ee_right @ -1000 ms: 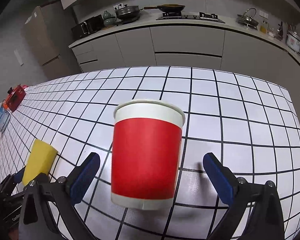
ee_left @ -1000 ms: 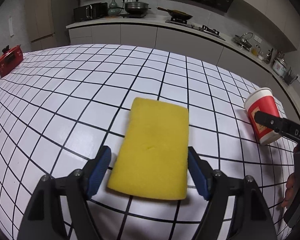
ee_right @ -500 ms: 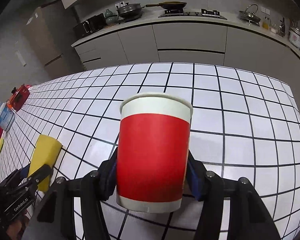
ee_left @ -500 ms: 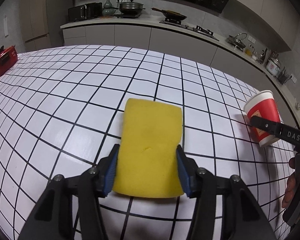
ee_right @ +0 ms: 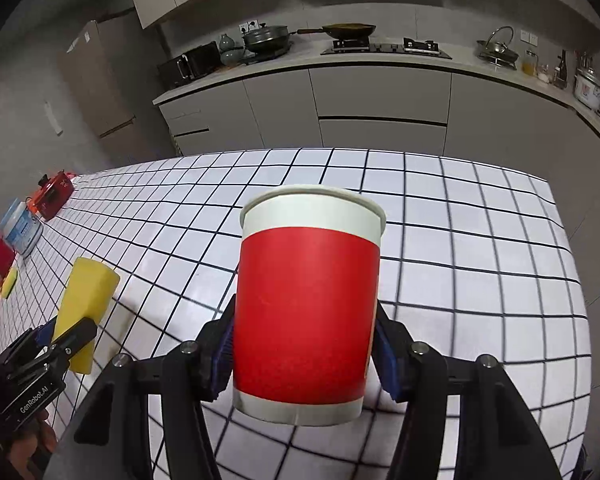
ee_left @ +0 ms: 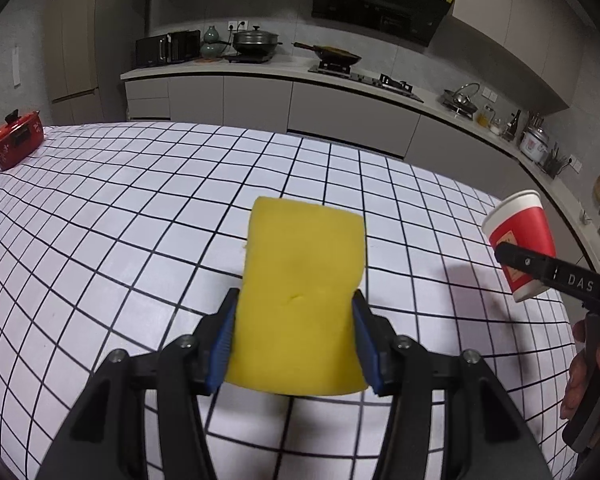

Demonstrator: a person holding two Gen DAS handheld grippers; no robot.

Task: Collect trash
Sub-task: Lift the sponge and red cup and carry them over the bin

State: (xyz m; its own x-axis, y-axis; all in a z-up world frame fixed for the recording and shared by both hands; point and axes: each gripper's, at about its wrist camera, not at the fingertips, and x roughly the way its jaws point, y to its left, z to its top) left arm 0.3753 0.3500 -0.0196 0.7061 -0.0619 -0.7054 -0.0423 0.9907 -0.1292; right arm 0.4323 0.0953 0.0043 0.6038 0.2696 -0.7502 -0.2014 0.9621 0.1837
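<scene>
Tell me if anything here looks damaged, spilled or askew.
Nothing is spilled or broken. The yellow rectangular sponge has a small nick on its top face and bulges slightly where the left gripper squeezes it. The red paper cup, clamped in the right gripper, looks undented.

Tabletop: white, ruled with a black grid of squares. Sponge: plain bright yellow; paper cup: red body with white bands at rim and base; left gripper and right gripper: black frames with blue pads, the right one bearing white lettering in the left wrist view. At the far left edge, a pot in red with black trim and a container in white and pale blue; behind, grey cabinet fronts under a pale counter.
</scene>
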